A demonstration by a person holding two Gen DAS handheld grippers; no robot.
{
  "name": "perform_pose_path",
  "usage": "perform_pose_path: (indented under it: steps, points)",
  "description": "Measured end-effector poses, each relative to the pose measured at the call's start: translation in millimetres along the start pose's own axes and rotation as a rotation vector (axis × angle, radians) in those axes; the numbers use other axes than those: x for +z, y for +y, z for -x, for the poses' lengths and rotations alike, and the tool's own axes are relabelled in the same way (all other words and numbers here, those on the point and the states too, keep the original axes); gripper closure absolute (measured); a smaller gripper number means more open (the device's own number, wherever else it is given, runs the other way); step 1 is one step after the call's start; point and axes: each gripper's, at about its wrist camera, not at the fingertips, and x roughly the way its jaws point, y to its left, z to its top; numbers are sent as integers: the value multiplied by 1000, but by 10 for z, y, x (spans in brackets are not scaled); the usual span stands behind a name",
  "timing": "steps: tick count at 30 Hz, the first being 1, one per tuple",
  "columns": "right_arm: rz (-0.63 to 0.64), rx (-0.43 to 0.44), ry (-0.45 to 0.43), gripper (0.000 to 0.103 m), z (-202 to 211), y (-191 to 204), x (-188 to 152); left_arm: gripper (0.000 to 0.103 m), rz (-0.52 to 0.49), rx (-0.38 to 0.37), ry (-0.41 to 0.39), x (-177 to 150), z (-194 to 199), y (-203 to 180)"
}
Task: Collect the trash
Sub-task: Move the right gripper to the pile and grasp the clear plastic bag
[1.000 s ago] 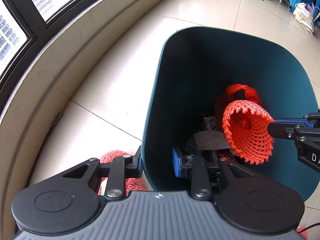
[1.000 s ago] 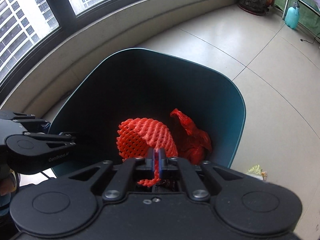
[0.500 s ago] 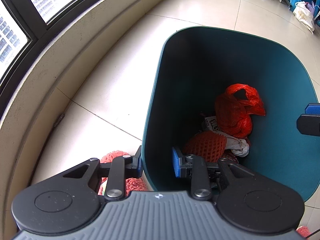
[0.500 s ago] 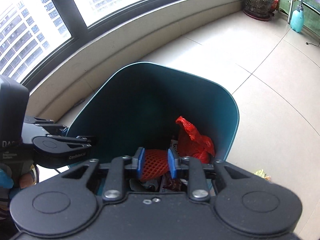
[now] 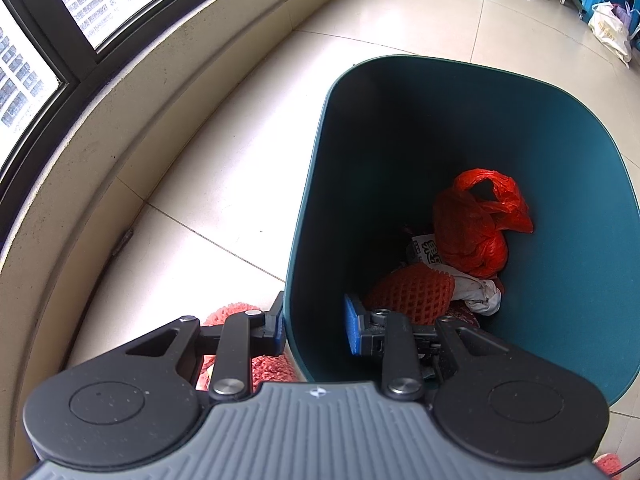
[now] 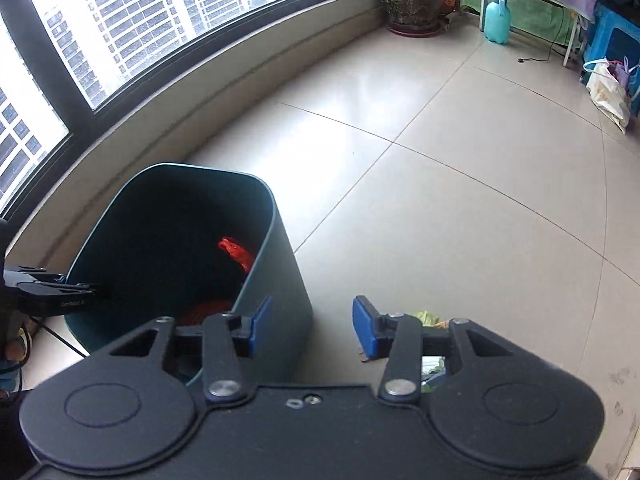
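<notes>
Left gripper: blue-padded fingers straddle the near wall of the bin, one pad outside, one inside; a gap shows between the inner pad and the wall, so the jaws stand apart and pinch nothing
Right gripper: jaws spread wide and empty, held above the tile floor just right of the bin
Bin: dark teal plastic, smooth, rounded-square mouth, standing beside the curved window sill
Foam net: orange-red, diamond-mesh, soft sleeve lying at the bottom of the bin near the left gripper's inner pad
Plastic bag: red, thin, crinkled, knotted into a loop; it rests against the far inner wall, just behind the net
Paper scraps: white, crumpled, one with dark print — tucked between net and bag
Left view only: full bin contents; a pink fuzzy slipper on the floor just outside the bin
Right view only: a greenish wrapper on the tiles behind the right finger — partly hidden; a potted plant and a turquoise spray bottle far off; the left gripper's black body at the bin's left edge
</notes>
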Motion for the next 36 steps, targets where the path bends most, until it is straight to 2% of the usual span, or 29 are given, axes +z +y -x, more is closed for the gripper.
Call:
perform_pose_path:
  steps: [4,11,19,27,32,33,34,36]
  points:
    - [-107,-72,65,60,-365,-369,-116,75,0,14,-3,2,5,-10]
    - [-265,-124,152,60,-992,-822,-302,75,12,49,-4,19,5,21]
    - [-378,-167,236,60,-1648,-1067,-554,75,-2,57,-3,-5,-8,-12]
    - [-464,-210,294,64,-2029,-1254,-833,75,-10,65,5,-5,-40,-26]
    - [-484,-241,294,73,-2122,-1301,-881,75,-33,89,9,-31,-75,-56]
    - [-486,-246,293,77,-2124,-1305,-888,75,-32,86,14,-36,-83,-52]
    - [-488,-245,293,88,-2121,-1314,-895,75,-26,86,18,-37,-87,-46]
    - [-491,-249,292,91,-2098,-1320,-909,75,-21,83,14,-34,-72,-37]
